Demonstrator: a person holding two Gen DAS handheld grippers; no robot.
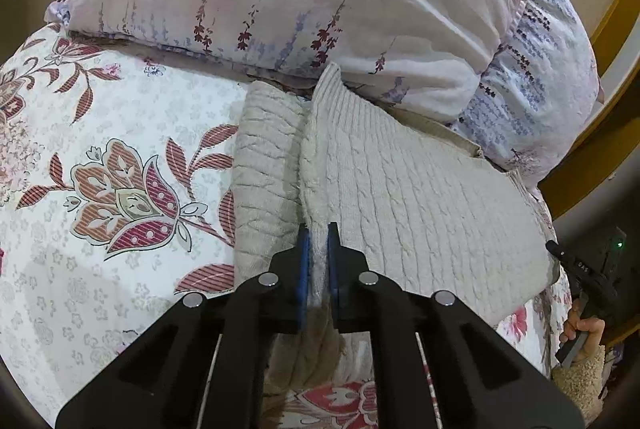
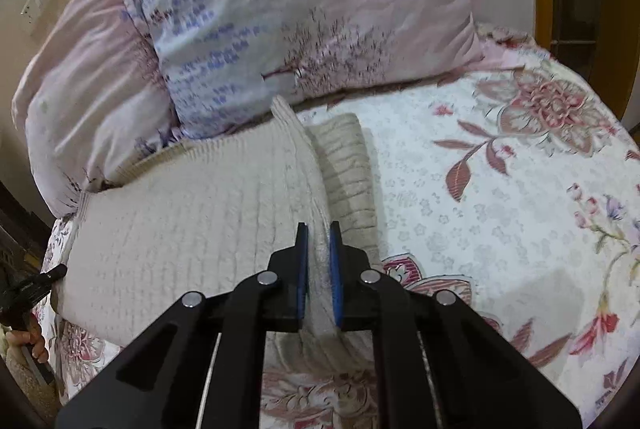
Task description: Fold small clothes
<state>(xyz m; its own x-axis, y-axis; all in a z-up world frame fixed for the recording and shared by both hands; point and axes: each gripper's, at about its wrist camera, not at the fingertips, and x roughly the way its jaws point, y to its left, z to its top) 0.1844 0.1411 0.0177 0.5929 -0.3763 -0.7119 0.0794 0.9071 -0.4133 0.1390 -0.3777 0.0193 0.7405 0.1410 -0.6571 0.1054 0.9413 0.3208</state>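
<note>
Your left gripper [image 1: 318, 241] and right gripper [image 2: 319, 241] each pinched a raised fold of the cream sweater [image 1: 420, 197] on the flowery bedspread [image 1: 100, 117].

Cream cable-knit sweater [image 1: 420, 189] [image 2: 180, 229], small. Lies flat on the bed, its far end tucked against the pillows at the head of the bed. Ribbed hem shows along the pillow side. One side edge is pulled up into a raised ridge running lengthwise. Beside the ridge a sleeve [image 1: 264, 169] [image 2: 348, 173] lies creased on the floral cover, reaching toward the pillows.
</note>
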